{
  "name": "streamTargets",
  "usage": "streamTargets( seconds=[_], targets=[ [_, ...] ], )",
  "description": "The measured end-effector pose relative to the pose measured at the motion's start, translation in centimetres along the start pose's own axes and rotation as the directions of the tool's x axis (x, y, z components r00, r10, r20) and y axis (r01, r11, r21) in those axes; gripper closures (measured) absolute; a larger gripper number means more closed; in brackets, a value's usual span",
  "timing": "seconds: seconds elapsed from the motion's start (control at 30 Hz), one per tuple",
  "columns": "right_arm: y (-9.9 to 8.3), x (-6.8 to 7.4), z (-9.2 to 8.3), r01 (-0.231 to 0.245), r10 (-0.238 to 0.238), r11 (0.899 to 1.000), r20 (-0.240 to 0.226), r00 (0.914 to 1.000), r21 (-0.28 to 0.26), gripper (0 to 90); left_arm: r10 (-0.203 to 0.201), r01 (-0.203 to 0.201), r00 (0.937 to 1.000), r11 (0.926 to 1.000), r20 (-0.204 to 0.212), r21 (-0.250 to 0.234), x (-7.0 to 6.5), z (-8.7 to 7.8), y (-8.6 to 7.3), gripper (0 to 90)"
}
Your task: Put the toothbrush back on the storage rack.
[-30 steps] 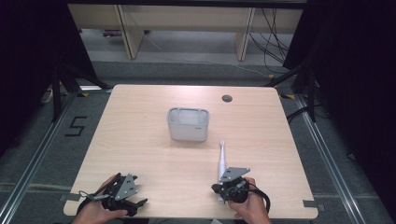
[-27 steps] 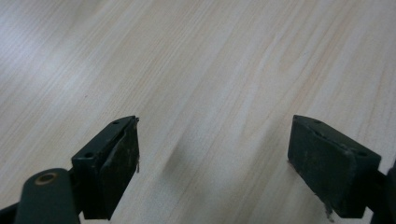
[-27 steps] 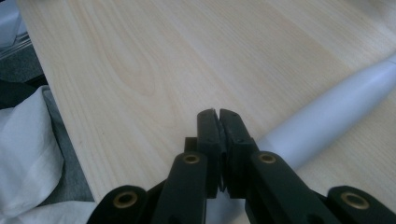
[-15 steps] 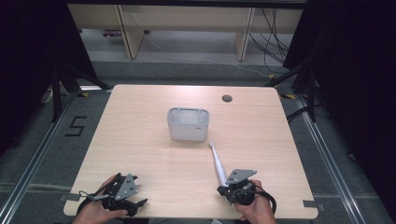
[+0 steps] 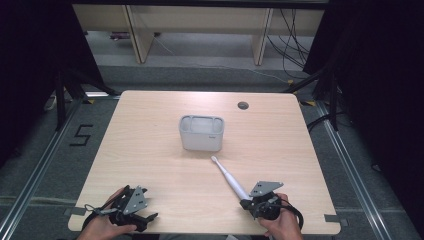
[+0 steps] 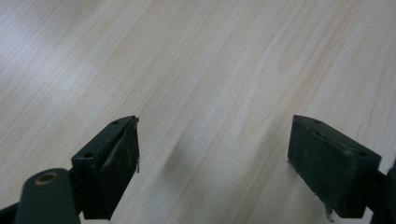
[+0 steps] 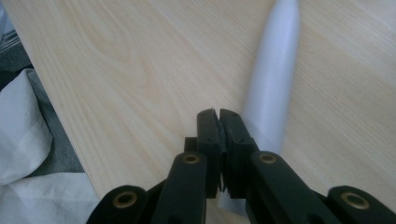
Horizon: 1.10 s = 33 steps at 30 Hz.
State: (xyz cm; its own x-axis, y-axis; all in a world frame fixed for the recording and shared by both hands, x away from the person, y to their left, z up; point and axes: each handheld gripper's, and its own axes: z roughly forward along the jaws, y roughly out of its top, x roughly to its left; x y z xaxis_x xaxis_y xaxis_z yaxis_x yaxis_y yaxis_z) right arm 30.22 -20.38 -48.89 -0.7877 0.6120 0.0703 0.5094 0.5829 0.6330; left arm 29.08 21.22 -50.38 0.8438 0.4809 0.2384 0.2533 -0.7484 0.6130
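We saw the right gripper [image 5: 246,202] at the table's [image 5: 150,150] near right edge, jaws pressed fully together with nothing between the pads. The white toothbrush [image 5: 229,178] lay flat on the wood just beside its tips, head angled toward the grey holder [image 5: 201,133] at centre, stopping just short of it. The left gripper [image 5: 145,215] sat near left, jaws wide apart, empty over bare wood.

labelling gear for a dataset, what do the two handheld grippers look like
Both the left gripper and the right gripper are black, each topped by a grey three-cornered plate with small holes. Brass-coloured rivets sit at the jaw joints, with flat, worn dark pads, and black cables trail near the hands.
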Motion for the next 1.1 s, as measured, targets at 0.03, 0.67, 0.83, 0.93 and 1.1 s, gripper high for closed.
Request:
streamTargets(
  seconds=[0.03, 0.67, 0.83, 0.93, 1.1],
  targets=[
    [-0.1, -0.1, 0.1, 0.009, -0.009, 1.0, 0.008, 0.9999, -0.009, 87.8, 0.001, -0.001, 1.0, 1.0, 0.0, 0.0, 0.0, 0.0, 0.0, 16.3],
    [-0.4, -1.1, -1.1, -0.01, 0.01, 1.0, 0.007, 0.9999, -0.007, 84.2, -0.005, 0.005, 1.0, 1.0, -0.003, -0.003, 0.0, 0.0, 0.0, 16.4],
    [0.6, -0.7, -1.4, 0.014, -0.013, 1.0, 0.027, 0.9996, -0.016, 74.2, -0.006, 0.006, 1.0, 1.0, -0.004, -0.003, 0.0, 0.1, 0.0, 16.4],
    [1.3, -0.8, -1.5, 0.03, -0.031, 0.999, 0.053, 0.9981, 0.015, 65.7, -0.007, 0.007, 1.0, 1.0, -0.005, -0.004, 0.0, 0.1, 0.0, 16.4],
    [2.4, -0.8, -1.3, 0.012, -0.022, 0.996, 0.108, 0.9939, 0.087, 56.0, -0.007, 0.007, 1.0, 1.0, -0.002, -0.001, 0.0, 0.1, 0.0, 16.4]
  ],
)
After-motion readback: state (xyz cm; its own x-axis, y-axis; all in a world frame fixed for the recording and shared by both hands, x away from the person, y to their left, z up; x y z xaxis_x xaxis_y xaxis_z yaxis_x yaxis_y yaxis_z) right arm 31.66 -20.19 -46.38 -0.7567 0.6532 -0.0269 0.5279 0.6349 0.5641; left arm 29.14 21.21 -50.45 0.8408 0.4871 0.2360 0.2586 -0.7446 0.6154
